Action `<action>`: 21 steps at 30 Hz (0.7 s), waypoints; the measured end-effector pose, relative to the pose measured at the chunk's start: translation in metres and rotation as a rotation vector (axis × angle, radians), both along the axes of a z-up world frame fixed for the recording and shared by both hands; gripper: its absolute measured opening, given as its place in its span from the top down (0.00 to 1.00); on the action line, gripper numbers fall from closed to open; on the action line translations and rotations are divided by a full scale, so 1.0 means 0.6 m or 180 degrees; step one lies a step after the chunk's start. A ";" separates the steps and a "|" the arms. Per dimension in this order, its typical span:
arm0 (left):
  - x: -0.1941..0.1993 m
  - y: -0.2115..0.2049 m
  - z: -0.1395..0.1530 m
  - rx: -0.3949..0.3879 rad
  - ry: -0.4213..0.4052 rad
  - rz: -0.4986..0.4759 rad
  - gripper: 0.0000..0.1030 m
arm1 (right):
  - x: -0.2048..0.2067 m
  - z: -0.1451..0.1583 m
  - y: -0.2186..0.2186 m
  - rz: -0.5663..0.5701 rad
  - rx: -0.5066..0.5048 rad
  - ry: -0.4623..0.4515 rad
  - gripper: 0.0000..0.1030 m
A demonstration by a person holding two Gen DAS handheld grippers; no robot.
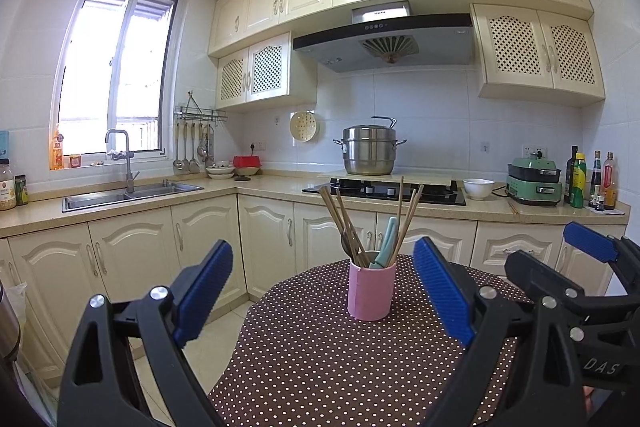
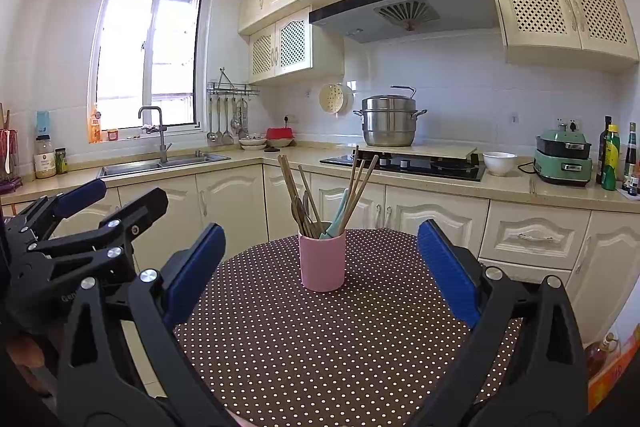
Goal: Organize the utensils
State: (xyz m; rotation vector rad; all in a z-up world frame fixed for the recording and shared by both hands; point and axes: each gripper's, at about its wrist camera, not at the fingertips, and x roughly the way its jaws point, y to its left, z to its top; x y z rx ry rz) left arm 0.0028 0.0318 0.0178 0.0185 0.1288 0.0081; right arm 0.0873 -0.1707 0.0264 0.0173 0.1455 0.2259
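A pink cup (image 1: 371,290) stands upright on a round table with a brown polka-dot cloth (image 1: 320,355). It holds several wooden chopsticks (image 1: 408,219), a spoon and a teal-handled utensil (image 1: 386,243). The cup shows in the right wrist view too (image 2: 322,261). My left gripper (image 1: 323,291) is open and empty, short of the cup. My right gripper (image 2: 318,271) is open and empty, also short of the cup. The right gripper also shows at the right edge of the left wrist view (image 1: 560,263), and the left gripper at the left edge of the right wrist view (image 2: 108,203).
Beyond the table runs an L-shaped counter with a sink (image 1: 132,193), a hob (image 1: 384,191) carrying a steel steamer pot (image 1: 369,151), a white bowl (image 1: 478,188), a green cooker (image 1: 534,181) and bottles (image 1: 588,181). Ladles hang on the wall (image 1: 194,147).
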 end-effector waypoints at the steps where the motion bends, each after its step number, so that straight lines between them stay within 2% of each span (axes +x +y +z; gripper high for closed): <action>1: 0.000 0.001 0.000 -0.0001 0.0001 -0.0001 0.12 | 0.000 0.000 0.000 -0.0003 0.0000 -0.0001 0.08; 21: 0.000 -0.004 -0.001 0.0011 -0.0002 0.0001 0.12 | -0.002 -0.003 -0.005 -0.0002 0.0028 0.0013 0.08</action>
